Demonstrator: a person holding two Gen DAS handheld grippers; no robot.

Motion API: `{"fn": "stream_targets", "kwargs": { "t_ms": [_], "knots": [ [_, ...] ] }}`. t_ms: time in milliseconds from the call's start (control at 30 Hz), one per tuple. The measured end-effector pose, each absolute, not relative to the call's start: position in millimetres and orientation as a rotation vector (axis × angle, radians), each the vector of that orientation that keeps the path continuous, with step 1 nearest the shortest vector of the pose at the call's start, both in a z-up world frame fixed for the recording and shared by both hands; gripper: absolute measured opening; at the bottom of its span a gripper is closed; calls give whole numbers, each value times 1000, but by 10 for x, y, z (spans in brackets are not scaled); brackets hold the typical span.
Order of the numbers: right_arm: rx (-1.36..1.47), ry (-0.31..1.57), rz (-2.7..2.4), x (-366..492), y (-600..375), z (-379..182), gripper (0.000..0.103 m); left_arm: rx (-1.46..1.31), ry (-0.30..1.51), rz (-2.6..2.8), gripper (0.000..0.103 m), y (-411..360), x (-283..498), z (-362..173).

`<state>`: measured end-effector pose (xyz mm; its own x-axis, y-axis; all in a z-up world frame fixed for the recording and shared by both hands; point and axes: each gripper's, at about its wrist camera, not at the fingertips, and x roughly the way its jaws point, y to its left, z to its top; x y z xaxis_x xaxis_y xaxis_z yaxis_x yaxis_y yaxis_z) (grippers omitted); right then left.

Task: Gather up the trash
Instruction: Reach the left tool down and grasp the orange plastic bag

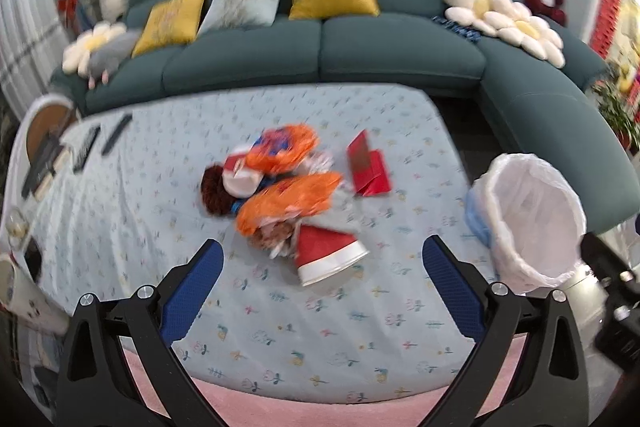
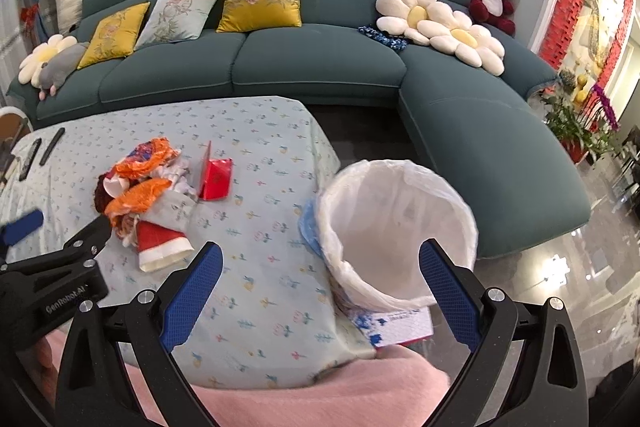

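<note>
At far left of the table [image 1: 120,227] we saw two remotes [image 1: 100,143] parked by the edge, well apart from the trash, likely kept out of the way as non-trash. Our left gripper [image 1: 322,289] hung over the near part of the cloth with its jaws spread wide and nothing between them, aimed at the pile, so we judged it was lining up for a first pick. The pile [image 1: 276,183] sat mid-table: two crumpled orange wrappers [image 1: 288,199], a dark reddish fuzzy lump under a white scrap, some pale crinkled bits, all touching or overlapping. Nearest the left gripper lay a red cup [image 1: 328,255] tipped on its side, white rim toward us, touching the pile's near edge. Just right of the pile stood a red box [image 1: 368,167], flap up, slightly apart from the wrappers. Our right gripper [image 2: 320,291] was also fully open and held nothing; it hovered near the bin [image 2: 396,227], we guessed to steady or reach it. The bin stood at the table's right edge, white liner folded over the rim, looked empty inside, handy for short drops. Left view was motion-blurred, so finer wrapper details were unclear.
</note>
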<state>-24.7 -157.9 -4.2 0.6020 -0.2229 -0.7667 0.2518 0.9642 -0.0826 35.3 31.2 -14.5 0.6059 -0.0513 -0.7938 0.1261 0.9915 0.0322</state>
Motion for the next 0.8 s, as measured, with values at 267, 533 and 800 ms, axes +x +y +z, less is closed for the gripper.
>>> {"fn": "stream_targets", "kwargs": {
  "t_ms": [267,533,800],
  "knots": [
    [51,923,-234,119,-1315,-373,95,24,986,-29,95,964,720,-575],
    [-2,957,-165,497,-909,-601,93,48,1009,-144,95,909,1070,-834],
    [-17,978,-167,702,-836,-682,93,43,1064,-195,79,722,1507,-1176]
  ]
}}
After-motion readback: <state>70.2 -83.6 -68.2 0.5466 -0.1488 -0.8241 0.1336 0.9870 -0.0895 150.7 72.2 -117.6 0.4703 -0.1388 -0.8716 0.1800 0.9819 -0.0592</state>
